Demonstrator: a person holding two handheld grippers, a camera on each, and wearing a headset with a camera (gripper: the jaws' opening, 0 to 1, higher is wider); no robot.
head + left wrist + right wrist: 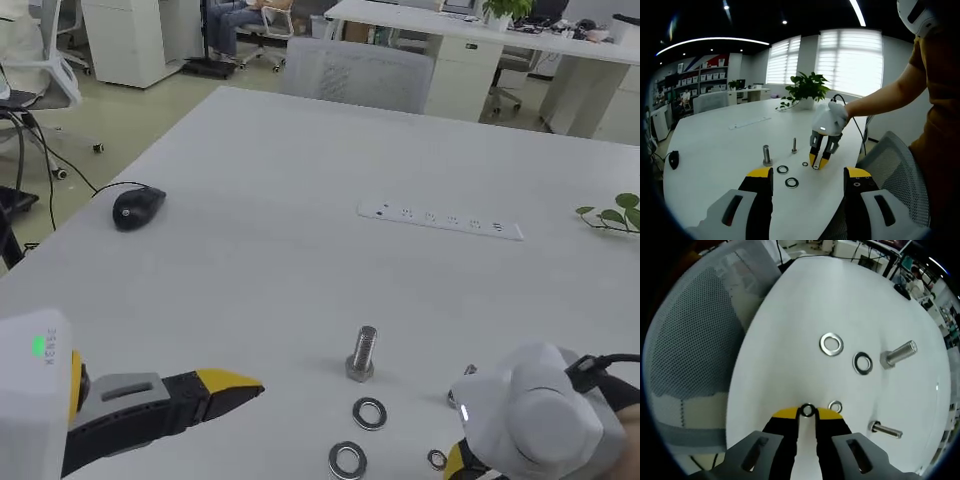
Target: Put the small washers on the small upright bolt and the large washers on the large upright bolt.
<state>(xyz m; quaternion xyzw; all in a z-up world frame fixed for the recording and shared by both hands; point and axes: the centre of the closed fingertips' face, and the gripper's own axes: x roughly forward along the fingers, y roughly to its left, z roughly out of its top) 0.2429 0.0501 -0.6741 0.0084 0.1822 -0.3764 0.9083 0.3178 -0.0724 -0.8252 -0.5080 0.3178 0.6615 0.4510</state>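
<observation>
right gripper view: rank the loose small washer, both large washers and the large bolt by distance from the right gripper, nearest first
From the right gripper, shut on a held small washer:
1. Loose small washer, just right of it.
2-3. Right large washer and left large washer, higher up: too close to call.
4. Large bolt, upper right.

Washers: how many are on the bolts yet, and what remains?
None done: the large bolt and small bolt stand bare. In hand: the right tongs pinch one small washer. Left: that one, the other small washer and two large washers. The left tongs are open, empty.
</observation>
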